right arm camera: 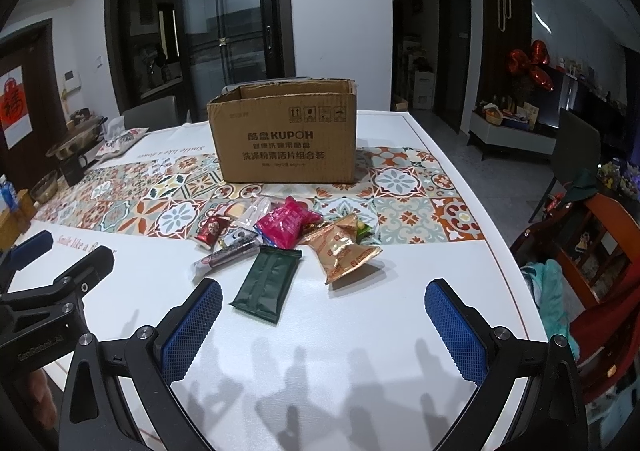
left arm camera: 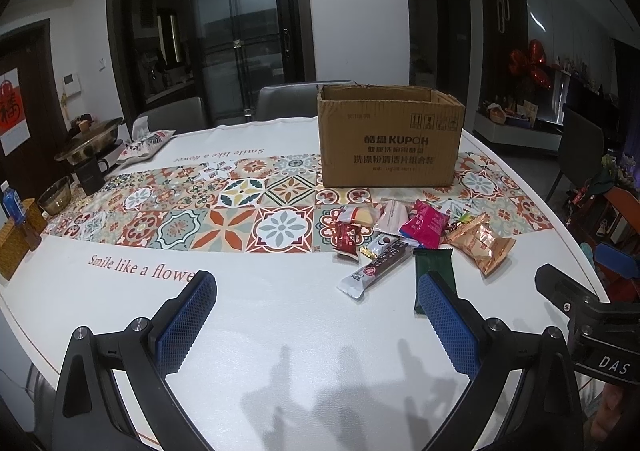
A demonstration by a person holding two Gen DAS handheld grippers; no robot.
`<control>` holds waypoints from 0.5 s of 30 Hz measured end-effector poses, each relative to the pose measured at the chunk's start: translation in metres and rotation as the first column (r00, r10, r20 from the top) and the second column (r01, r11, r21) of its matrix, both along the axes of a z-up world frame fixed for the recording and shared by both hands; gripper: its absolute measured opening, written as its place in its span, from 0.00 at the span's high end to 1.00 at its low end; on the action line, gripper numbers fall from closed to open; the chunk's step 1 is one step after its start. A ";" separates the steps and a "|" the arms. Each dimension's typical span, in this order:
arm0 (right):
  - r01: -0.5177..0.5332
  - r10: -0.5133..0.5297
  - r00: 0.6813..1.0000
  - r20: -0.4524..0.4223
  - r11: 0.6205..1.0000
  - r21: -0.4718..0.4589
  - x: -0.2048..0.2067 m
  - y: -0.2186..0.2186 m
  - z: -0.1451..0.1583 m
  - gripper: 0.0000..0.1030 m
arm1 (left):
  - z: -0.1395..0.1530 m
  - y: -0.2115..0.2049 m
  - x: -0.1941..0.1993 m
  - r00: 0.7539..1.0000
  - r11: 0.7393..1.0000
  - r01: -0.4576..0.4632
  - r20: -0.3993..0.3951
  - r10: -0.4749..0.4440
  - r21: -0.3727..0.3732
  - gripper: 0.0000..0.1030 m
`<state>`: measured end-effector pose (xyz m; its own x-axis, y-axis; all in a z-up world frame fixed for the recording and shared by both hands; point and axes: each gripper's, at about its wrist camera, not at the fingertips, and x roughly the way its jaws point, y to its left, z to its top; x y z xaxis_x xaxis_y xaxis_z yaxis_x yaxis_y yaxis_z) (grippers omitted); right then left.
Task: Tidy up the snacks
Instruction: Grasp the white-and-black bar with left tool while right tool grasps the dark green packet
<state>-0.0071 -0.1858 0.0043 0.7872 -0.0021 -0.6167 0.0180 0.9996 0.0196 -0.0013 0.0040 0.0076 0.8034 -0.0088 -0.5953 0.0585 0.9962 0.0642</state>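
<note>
An open cardboard box (left arm camera: 390, 139) (right arm camera: 286, 135) stands on the patterned runner. In front of it lies a heap of snack packets: a dark green packet (right arm camera: 266, 283) (left arm camera: 434, 263), a gold bag (right arm camera: 344, 251) (left arm camera: 482, 245), a pink bag (right arm camera: 286, 225) (left arm camera: 424, 223), a long white-and-brown bar (left arm camera: 374, 265) (right arm camera: 226, 253) and a small red packet (left arm camera: 346, 239) (right arm camera: 210, 231). My left gripper (left arm camera: 316, 291) hovers open over the bare white cloth, left of the heap. Open too, my right gripper (right arm camera: 323, 295) sits just short of the green packet and the gold bag. Nothing is between either pair of fingers.
The tablecloth (left arm camera: 260, 311) covers a rounded table whose edge curves at right (right arm camera: 516, 271). At the far left stand a pot (left arm camera: 90, 139), a black mug (left arm camera: 90, 175), a glass bowl (left arm camera: 56, 195) and a wicker holder (left arm camera: 16, 239). Chairs (left arm camera: 280, 99) stand behind the table.
</note>
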 end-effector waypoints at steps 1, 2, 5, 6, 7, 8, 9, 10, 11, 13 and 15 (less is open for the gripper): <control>-0.005 0.005 1.000 -0.005 1.000 0.002 0.001 0.000 -0.001 0.00 | -0.001 0.001 0.002 1.000 1.000 0.002 -0.005 -0.002 0.000 0.03; -0.013 0.013 1.000 -0.014 1.000 0.004 0.004 0.002 -0.003 0.00 | -0.003 0.001 0.004 1.000 1.000 0.010 -0.008 -0.010 0.002 0.04; -0.037 0.037 0.999 -0.033 0.999 0.011 0.014 0.006 -0.008 0.00 | -0.011 0.003 0.012 0.998 0.999 0.048 -0.028 -0.048 0.009 0.09; -0.046 0.046 0.998 -0.037 0.999 0.014 0.017 0.007 -0.010 0.01 | -0.014 0.003 0.017 0.997 0.998 0.069 -0.044 -0.068 0.006 0.11; -0.053 0.054 0.998 -0.040 0.998 0.017 0.019 0.009 -0.011 0.01 | -0.017 0.003 0.021 0.994 0.996 0.087 -0.060 -0.087 0.002 0.14; -0.058 0.059 0.997 -0.044 0.998 0.021 0.023 0.010 -0.013 0.01 | -0.021 0.003 0.026 0.990 0.994 0.114 -0.079 -0.113 0.001 0.15; -0.064 0.065 0.997 -0.049 0.998 0.026 0.027 0.011 -0.014 0.01 | -0.023 0.003 0.029 0.988 0.991 0.131 -0.089 -0.130 0.003 0.19; -0.076 0.078 0.995 -0.057 0.997 0.034 0.032 0.014 -0.016 0.04 | -0.027 0.002 0.035 0.982 0.988 0.157 -0.103 -0.156 0.005 0.22; -0.081 0.083 0.995 -0.061 0.996 0.037 0.034 0.015 -0.018 0.05 | -0.030 0.001 0.039 0.977 0.984 0.180 -0.114 -0.178 0.006 0.23; -0.096 0.098 0.992 -0.073 0.995 0.042 0.042 0.019 -0.022 0.08 | -0.036 -0.001 0.048 0.967 0.975 0.222 -0.129 -0.218 0.014 0.29; -0.110 0.115 0.988 -0.104 0.992 0.056 0.053 0.026 -0.028 0.11 | -0.042 -0.002 0.056 0.955 0.965 0.263 -0.144 -0.258 0.014 0.35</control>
<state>0.0457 -0.1603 -0.0240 0.7101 0.1161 -0.6945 -0.0900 0.9932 0.0740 0.0551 0.0018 -0.0348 0.6846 -0.1853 -0.7050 0.3261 0.9428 0.0689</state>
